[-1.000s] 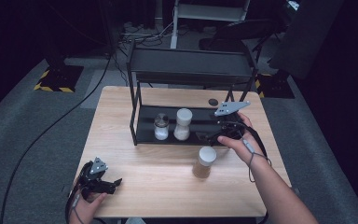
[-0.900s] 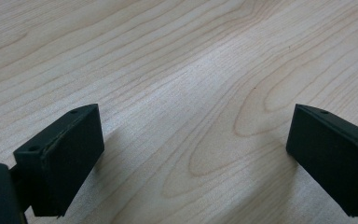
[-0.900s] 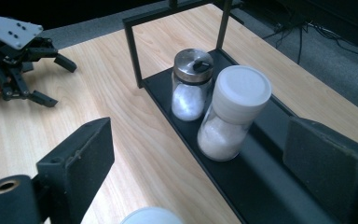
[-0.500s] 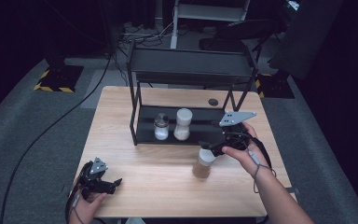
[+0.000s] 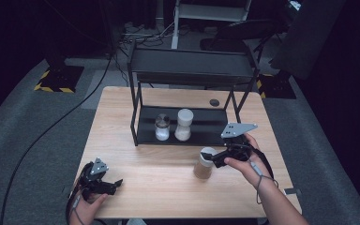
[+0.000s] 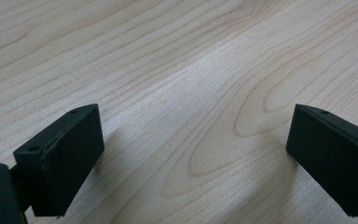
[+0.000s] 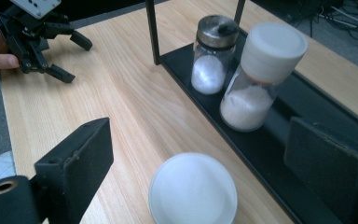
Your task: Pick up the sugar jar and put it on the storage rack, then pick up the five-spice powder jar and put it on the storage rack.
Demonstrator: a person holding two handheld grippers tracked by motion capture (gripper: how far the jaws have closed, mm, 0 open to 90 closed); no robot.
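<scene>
A jar of brown powder with a white lid (image 5: 204, 163) stands on the wooden table (image 5: 159, 168) in front of a black rack (image 5: 192, 65). My right gripper (image 5: 212, 159) is open at that jar's lid; in the right gripper view the white lid (image 7: 193, 189) lies low between the jaws of the right gripper (image 7: 200, 154), untouched. On the rack's bottom shelf stand a small metal-lidded jar (image 7: 212, 53) and a taller white-lidded jar (image 7: 263, 77), both with white contents. My left gripper (image 5: 112, 185) rests open at the front left, over bare wood in its own view (image 6: 191, 158).
The rack's bottom shelf (image 5: 206, 126) has free room to the right of the two jars. A small dark round object (image 5: 214, 102) lies on the table behind the rack. Grey floor and cables surround the table.
My right gripper has drawn back from the rack toward the person and come down to the brown jar's lid. The left gripper has stayed put.
</scene>
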